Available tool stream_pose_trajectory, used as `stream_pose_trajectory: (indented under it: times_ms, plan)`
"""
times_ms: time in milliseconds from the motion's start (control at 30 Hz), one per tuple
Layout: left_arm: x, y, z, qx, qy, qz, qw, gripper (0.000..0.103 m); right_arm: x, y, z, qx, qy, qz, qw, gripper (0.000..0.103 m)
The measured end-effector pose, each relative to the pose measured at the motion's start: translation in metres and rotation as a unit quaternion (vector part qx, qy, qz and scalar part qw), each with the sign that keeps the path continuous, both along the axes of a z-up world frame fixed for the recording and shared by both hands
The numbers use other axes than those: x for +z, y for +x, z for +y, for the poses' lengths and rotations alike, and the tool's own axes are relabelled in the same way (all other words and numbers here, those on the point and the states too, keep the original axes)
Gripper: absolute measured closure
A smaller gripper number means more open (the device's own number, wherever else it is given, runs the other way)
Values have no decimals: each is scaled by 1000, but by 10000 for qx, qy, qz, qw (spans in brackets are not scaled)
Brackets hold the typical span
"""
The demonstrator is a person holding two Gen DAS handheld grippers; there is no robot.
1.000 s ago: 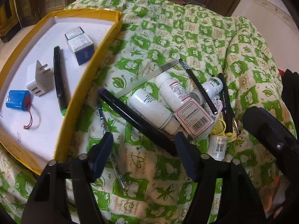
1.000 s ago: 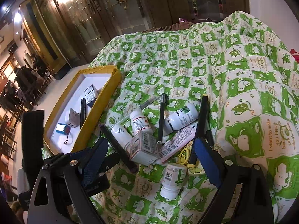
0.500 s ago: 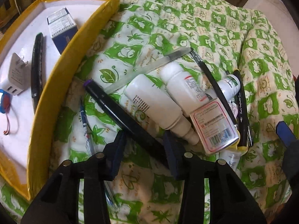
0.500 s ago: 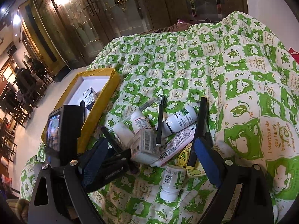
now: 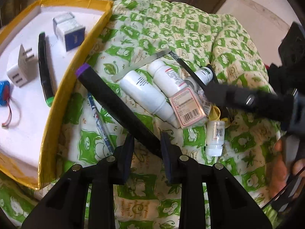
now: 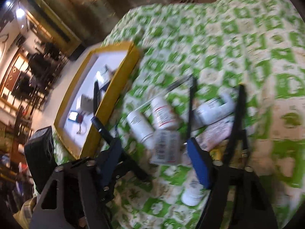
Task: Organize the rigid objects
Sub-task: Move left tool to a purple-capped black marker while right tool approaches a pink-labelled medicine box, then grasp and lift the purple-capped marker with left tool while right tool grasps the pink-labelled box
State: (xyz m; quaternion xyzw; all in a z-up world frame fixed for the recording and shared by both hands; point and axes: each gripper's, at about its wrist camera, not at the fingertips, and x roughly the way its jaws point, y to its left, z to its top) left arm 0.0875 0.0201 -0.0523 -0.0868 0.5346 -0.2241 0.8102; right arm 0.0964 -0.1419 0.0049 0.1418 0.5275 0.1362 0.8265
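My left gripper is shut on a long black marker with a purple cap and holds it lifted, tilted over the green quilt beside the yellow-rimmed tray. A pile of white bottles, a small box, pens and a small vial lies on the quilt. My right gripper is open above the pile, in a blurred view; it shows in the left wrist view over the bottles.
The tray holds a white plug adapter, a blue battery, a black pen and a blue-and-white box. A blue pen lies on the quilt by the tray. Dark doors stand behind the bed.
My left gripper closed on the black marker and lifted it toward the tray. My right gripper swung in over the pile of bottles; its view is now blurred.
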Motion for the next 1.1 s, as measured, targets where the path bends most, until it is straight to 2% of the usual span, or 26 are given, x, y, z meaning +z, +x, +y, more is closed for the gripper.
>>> stream_pose_trajectory:
  times_ms: [33,200,267,433,500,567,633,767,900,1000,1067,1100]
  plan:
    - [-2,2,2,25,-59,46,10000,77,-4,2,3,39,8,104,9999,49]
    - [-5,8,-2,61,-116,77,9999,77,-21,13,7,-38,-122,397,9991,53]
    - [-7,10,-3,63,-103,78,9999,77,-28,18,5,-88,-46,517,9986,62]
    - [-15,25,-17,34,57,146,9999,77,-44,18,7,-58,13,765,9971,67]
    - [-15,28,-21,23,107,121,9999,77,-44,17,4,-111,-45,700,9975,72]
    - [-15,29,-24,13,172,108,9998,77,-41,16,-2,-209,46,595,9980,83]
    - [-15,28,-25,17,229,104,9997,77,-37,15,-6,-267,94,465,9985,89]
    - [-13,27,-28,83,389,193,9990,77,-37,15,-4,-213,85,458,9987,89]
    - [-9,23,-20,142,491,231,9984,79,-42,15,-13,-312,589,602,9960,84]
    - [-3,18,-13,149,547,149,9983,82,-47,14,-15,-335,680,728,9945,73]
    - [1,16,-9,148,691,38,9975,82,-49,13,-11,-291,723,796,9938,60]
    - [0,17,-7,160,662,63,9977,82,-49,12,-8,-238,692,802,9941,60]
